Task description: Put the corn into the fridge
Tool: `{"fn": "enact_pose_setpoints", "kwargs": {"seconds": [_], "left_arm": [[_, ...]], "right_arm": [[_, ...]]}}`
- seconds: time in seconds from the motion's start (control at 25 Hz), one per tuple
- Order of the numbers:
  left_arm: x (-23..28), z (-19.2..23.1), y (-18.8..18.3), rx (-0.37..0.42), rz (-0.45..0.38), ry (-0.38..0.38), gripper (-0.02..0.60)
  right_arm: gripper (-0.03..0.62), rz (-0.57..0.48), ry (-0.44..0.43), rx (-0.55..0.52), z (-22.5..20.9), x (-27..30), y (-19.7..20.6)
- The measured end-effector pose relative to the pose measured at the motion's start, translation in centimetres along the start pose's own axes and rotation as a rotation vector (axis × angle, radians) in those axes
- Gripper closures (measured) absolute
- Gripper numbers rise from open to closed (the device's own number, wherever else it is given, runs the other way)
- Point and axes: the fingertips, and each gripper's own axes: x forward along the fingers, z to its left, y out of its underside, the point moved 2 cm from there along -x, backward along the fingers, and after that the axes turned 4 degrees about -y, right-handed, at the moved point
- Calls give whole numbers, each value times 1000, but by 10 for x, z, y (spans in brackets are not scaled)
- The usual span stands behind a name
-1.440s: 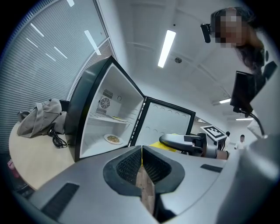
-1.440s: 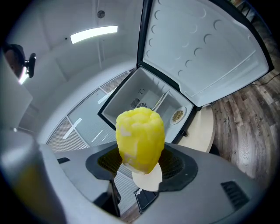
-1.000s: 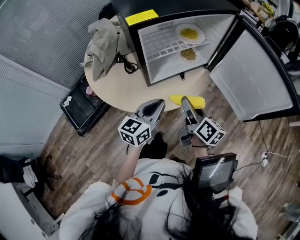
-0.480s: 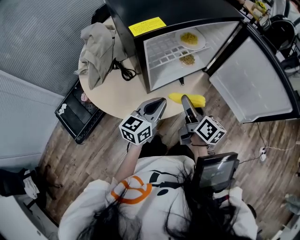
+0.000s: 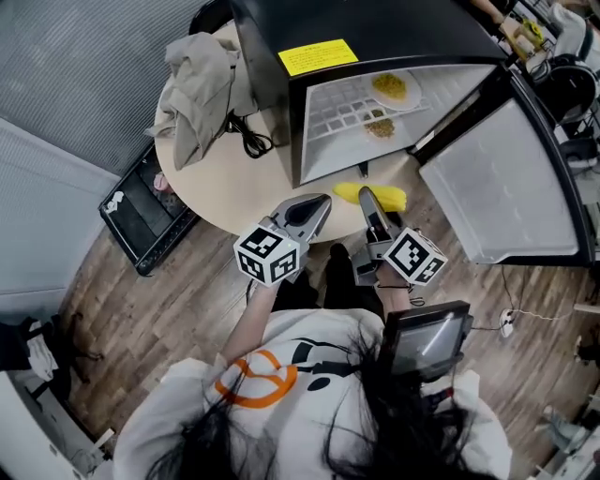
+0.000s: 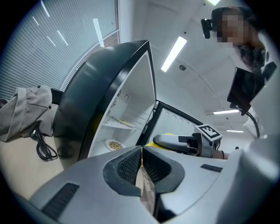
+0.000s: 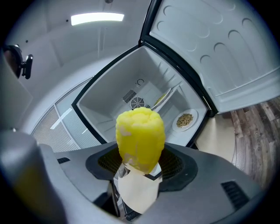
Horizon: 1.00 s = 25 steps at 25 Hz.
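A yellow corn cob [image 7: 140,138] [image 5: 375,194] sits between the jaws of my right gripper [image 7: 139,164] [image 5: 367,200], which is shut on it, the cob pointing toward the fridge. The small black fridge [image 5: 375,28] [image 7: 109,113] stands on a round table [image 5: 234,178] with its door [image 5: 502,187] swung open to the right. My left gripper [image 5: 317,204] [image 6: 141,151] hovers beside the right one, jaws shut with nothing held.
Inside the fridge a plate of food [image 5: 392,87] rests on the wire shelf and another plate [image 5: 380,127] [image 7: 184,119] lies on the floor below. A crumpled beige cloth [image 5: 197,89] and a black cable [image 5: 248,136] lie on the table's left. A black tray [image 5: 141,220] sits on the wood floor.
The view has shifted slightly; the fridge and table sit a little higher and right in frame. Both grippers hold their places, the corn still gripped.
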Motion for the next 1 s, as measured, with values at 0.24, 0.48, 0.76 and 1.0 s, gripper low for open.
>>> {"fn": "enact_pose_setpoints", "kwargs": {"seconds": [0.24,0.48,0.76,1.0], "left_arm": [[4,16,-5,-20,-7,-61,569],[8,29,-1,-61,-20,-173,569],[6,37,9,-110,-38,-309,569],[6,36,14,-135,-64,-408,569]], "right_arm": [[341,78,-34,-30,-10,35,-4],[341,192,-65,-68,-33,67,0],[341,321,-105,-92,-60,93,12],[341,433,-160,-165,-69,113,29]]}}
